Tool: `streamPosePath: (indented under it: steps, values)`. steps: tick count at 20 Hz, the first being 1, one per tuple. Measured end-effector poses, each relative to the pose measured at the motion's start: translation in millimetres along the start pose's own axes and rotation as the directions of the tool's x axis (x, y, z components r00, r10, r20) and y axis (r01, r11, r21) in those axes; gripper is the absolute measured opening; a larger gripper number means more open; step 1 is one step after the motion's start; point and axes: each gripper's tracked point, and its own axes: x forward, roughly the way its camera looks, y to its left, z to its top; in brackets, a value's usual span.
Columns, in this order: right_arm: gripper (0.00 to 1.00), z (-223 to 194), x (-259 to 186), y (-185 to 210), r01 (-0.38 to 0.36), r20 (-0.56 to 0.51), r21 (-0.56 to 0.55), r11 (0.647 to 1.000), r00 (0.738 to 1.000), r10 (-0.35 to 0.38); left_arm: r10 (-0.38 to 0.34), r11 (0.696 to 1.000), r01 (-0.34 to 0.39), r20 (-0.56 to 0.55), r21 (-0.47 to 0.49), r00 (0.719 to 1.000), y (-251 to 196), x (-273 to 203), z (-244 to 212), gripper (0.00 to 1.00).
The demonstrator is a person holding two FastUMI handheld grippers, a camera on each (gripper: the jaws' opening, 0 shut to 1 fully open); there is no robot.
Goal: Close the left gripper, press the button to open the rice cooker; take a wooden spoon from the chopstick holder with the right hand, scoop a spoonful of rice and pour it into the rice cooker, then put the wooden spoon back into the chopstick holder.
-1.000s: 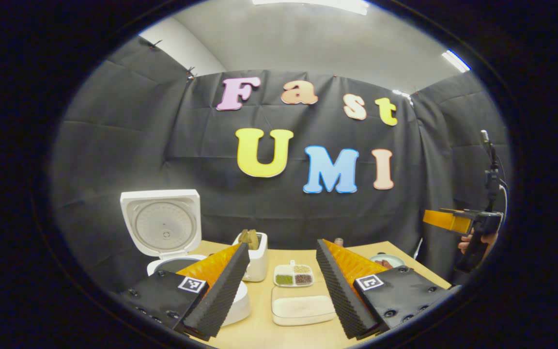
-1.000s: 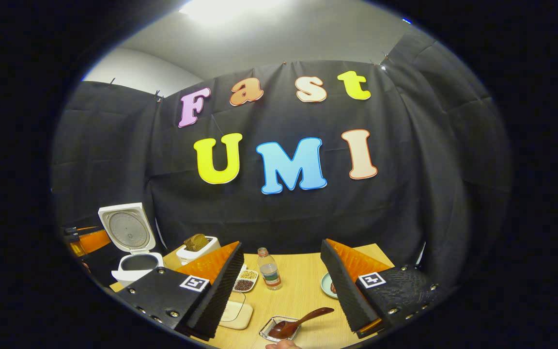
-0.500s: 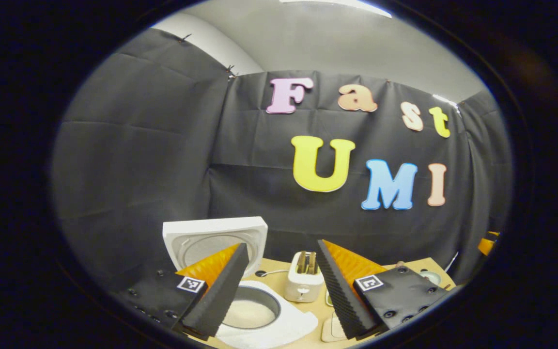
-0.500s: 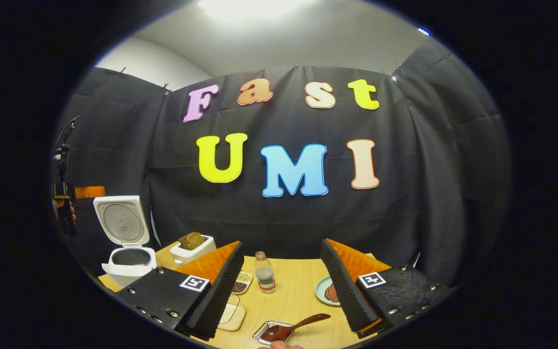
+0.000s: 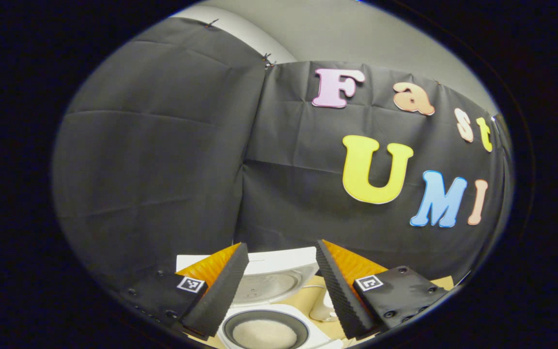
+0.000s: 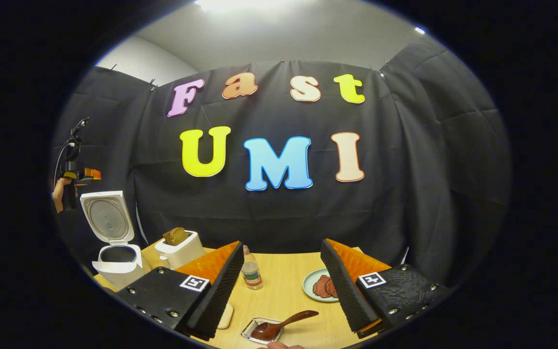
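The left claw [image 5: 281, 283] hangs above the rice cooker [image 5: 264, 327], its fingers spread with nothing between them. The cooker's lid [image 5: 271, 278] stands raised, and white rice [image 5: 263, 334] lies in the pot below. In the right gripper view the right claw [image 6: 284, 286] is spread too, holding nothing over the counter [image 6: 284, 291]. The wooden spoon [image 6: 279, 325] rests with its bowl in a small clear tray [image 6: 255, 330] just below that claw. A bottle [image 6: 251, 274], a toaster [image 6: 178, 248] and a plate [image 6: 312, 286] stand farther back.
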Motion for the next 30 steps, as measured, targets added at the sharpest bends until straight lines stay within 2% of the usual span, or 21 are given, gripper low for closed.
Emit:
streamPosePath:
  steps: [5, 9, 11, 13, 14, 15, 17, 19, 21, 23, 25, 26, 27, 29, 30]
  values:
    - [0.96, -3.0, 3.8, -22.6, 0.058, -0.02, 0.004, 0.998, 0.998, -0.058, 0.072, 0.997, -0.073, -0.054, -0.013, 0.996, 26.1, 65.1, -5.5, 0.96]
    - [0.96, -2.4, 4.9, -32.9, 0.087, -0.018, 0.014, 0.996, 0.996, -0.087, 0.173, 0.985, -0.17, -0.117, 0.038, 0.978, 48.1, 111.5, -18.0, 0.96]
    - [0.96, -4.0, 4.5, -36.0, 0.094, -0.022, 0.012, 0.996, 0.995, -0.093, 0.156, 0.988, -0.157, -0.155, 0.007, 0.976, 43.5, 125.1, -32.0, 0.97]
    - [0.96, -4.1, 6.3, -35.1, 0.092, -0.029, 0.015, 0.996, 0.995, -0.092, 0.165, 0.986, -0.164, -0.191, 0.019, 0.968, 48.6, 129.1, -48.3, 0.98]
    - [0.96, -2.9, 8.1, -33.4, 0.088, -0.028, 0.019, 0.996, 0.996, -0.088, 0.195, 0.981, -0.186, -0.209, 0.059, 0.958, 52.4, 129.6, -53.9, 0.98]
    - [0.96, -2.0, 9.7, -32.2, 0.084, -0.029, 0.02, 0.996, 0.996, -0.084, 0.191, 0.981, -0.183, -0.202, 0.059, 0.961, 45.3, 127.9, -49.2, 0.99]
    - [0.96, -2.8, 11.6, -28.0, 0.071, -0.031, 0.026, 0.997, 0.997, -0.07, 0.191, 0.982, -0.186, -0.224, 0.044, 0.956, 46.1, 121.4, -51.9, 0.92]
    - [0.96, -0.5, 12.1, -21.2, 0.053, -0.029, 0.03, 0.998, 0.998, -0.052, 0.18, 0.983, -0.172, -0.21, 0.056, 0.961, 45.0, 118.1, -50.3, 0.95]
    - [0.96, 0.5, 10.9, -14.8, 0.034, -0.025, 0.037, 0.999, 0.999, -0.033, 0.171, 0.985, -0.162, -0.189, 0.061, 0.967, 43.5, 115.2, -46.4, 0.91]
    - [0.96, 6.7, 5.9, 0.7, -0.022, -0.008, 0.067, 0.998, 1.0, 0.022, 0.178, 0.983, -0.17, -0.17, 0.063, 0.969, 43.5, 109.1, -42.4, 0.94]
    - [0.96, 14.0, 3.7, 10.4, -0.064, 0.018, 0.091, 0.994, 0.998, 0.062, 0.199, 0.979, -0.19, -0.141, 0.074, 0.97, 40.9, 107.0, -43.9, 0.91]
    - [0.96, 10.8, 4.4, 9.5, -0.066, 0.013, 0.083, 0.994, 0.998, 0.065, 0.21, 0.976, -0.201, -0.129, 0.081, 0.969, 39.7, 104.4, -46.2, 0.99]
    - [0.96, 8.4, 3.9, 10.5, -0.07, 0.003, 0.075, 0.995, 0.998, 0.07, 0.217, 0.975, -0.208, -0.121, 0.08, 0.969, 38.7, 103.8, -47.3, 0.95]
    - [0.96, 9.4, 1.4, 12.2, -0.079, -0.003, 0.065, 0.995, 0.997, 0.079, 0.222, 0.974, -0.215, -0.113, 0.077, 0.968, 38.0, 99.6, -48.7, 0.94]
    - [0.96, 9.1, 1.1, 11.3, -0.079, -0.005, 0.058, 0.995, 0.997, 0.079, 0.222, 0.973, -0.214, -0.109, 0.081, 0.969, 37.0, 98.5, -50.4, 0.9]
